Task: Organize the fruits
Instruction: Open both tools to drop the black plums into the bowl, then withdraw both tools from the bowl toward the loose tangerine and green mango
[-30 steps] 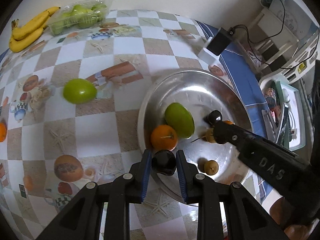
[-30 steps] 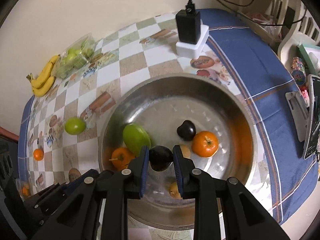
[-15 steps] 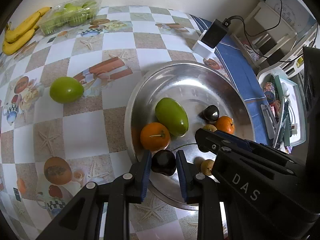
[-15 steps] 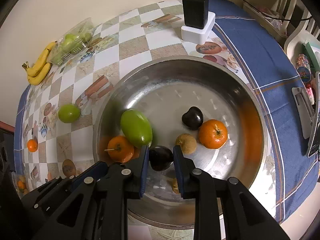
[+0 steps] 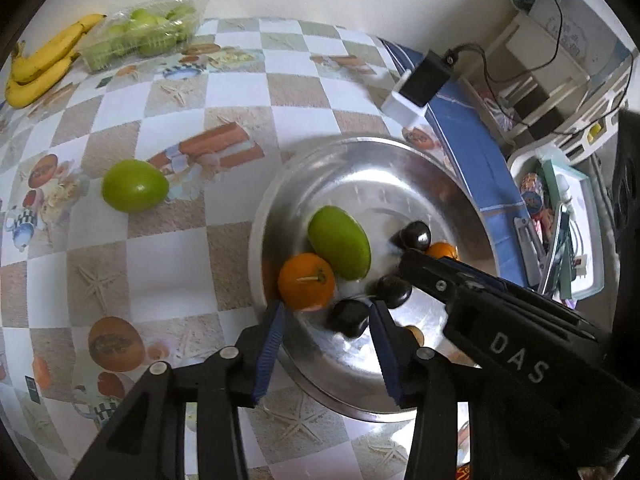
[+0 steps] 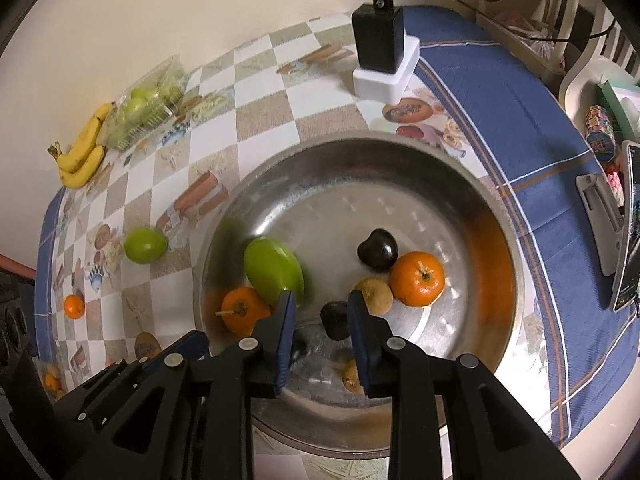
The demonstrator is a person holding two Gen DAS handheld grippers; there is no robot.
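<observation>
The round steel basin (image 5: 460,184) sat at centre-right. Its oblong green mango (image 5: 339,242) lay with its long axis running upper left to lower right. The left gripper (image 5: 326,340), earlier pinching a dark round plum (image 5: 349,317), was opening; the plum was now loose between the spread jaws. Whether the right gripper (image 6: 320,322) still gripped its dark plum (image 6: 335,319), I cannot tell.

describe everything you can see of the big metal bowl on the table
The metal bowl is a wide, round, shallow basin of dull, scuffed silvery steel with a thin rolled rim, standing upright on the checked tablecloth beside its blue part. Its wall mirrors orange from the fruit inside. On its floor lie a green mango, two oranges, three dark plums and two small brown fruits. Both grippers reach over its near rim; no pad visibly touches the metal.
</observation>
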